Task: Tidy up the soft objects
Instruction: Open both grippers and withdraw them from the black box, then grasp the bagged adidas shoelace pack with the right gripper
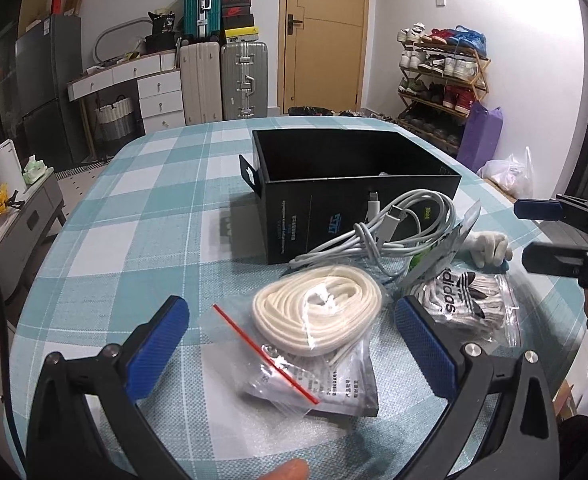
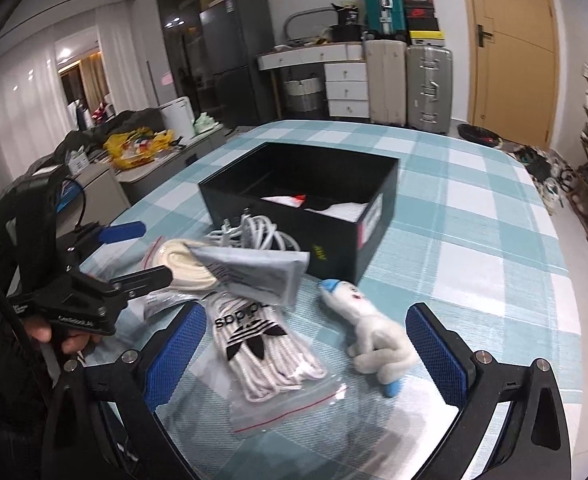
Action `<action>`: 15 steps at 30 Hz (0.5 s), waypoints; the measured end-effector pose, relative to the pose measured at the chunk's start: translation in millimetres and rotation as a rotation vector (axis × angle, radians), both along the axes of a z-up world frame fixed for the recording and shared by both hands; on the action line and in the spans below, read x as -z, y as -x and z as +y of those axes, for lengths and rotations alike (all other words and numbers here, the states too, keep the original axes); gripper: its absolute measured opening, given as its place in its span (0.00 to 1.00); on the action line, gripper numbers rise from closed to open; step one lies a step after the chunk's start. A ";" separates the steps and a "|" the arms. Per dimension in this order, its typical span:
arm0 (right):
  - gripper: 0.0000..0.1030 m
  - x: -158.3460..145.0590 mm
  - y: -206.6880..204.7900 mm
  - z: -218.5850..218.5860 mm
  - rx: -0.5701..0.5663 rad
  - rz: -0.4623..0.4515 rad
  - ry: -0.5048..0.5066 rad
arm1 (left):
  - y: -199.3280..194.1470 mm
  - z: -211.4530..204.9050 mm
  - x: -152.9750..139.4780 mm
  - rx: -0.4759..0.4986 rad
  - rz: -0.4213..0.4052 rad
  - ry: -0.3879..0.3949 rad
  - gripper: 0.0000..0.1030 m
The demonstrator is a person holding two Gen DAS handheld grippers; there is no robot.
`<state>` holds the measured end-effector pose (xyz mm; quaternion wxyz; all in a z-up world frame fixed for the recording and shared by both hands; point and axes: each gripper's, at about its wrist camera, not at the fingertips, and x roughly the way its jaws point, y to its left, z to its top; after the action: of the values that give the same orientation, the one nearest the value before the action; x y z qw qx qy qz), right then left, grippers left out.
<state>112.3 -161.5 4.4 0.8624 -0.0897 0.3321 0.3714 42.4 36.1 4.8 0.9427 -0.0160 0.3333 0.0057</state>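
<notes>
A black open box (image 1: 358, 184) (image 2: 306, 216) stands on the checked tablecloth, with white items inside. In front of it lie a coiled white cable (image 1: 398, 228) (image 2: 254, 232), a clear bag of cream laces (image 1: 318, 316) (image 2: 186, 266), an Adidas bag of white laces (image 1: 466, 300) (image 2: 270, 356), and a small white plush toy (image 1: 490, 246) (image 2: 374, 336). My left gripper (image 1: 290, 344) (image 2: 138, 252) is open, hovering over the cream lace bag. My right gripper (image 2: 306, 352) (image 1: 534, 232) is open above the Adidas bag and the plush toy.
A flat packet with printed text (image 1: 334, 388) lies under the cream lace bag. The table (image 1: 142, 216) carries a teal and white checked cloth. Suitcases (image 1: 222, 76), a drawer unit (image 1: 158, 96) and a shoe rack (image 1: 442, 76) stand beyond the table.
</notes>
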 end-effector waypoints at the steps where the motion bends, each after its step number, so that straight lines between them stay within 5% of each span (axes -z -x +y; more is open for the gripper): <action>1: 0.99 1.0 1.3 2.2 -0.009 0.002 0.004 | 0.2 0.0 0.2 0.001 0.000 -0.001 1.00; 9: 0.99 9.3 7.8 15.6 -0.067 0.014 0.024 | -0.2 5.4 1.3 -0.003 0.002 0.022 1.00; 15: 0.89 20.5 10.9 26.6 -0.116 0.040 0.049 | -0.9 4.5 2.5 0.003 0.005 0.019 1.00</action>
<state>101.4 -135.0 -16.1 0.8302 -0.1223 0.3527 0.4141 43.3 40.7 2.3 0.9417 -0.0243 0.3356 0.0012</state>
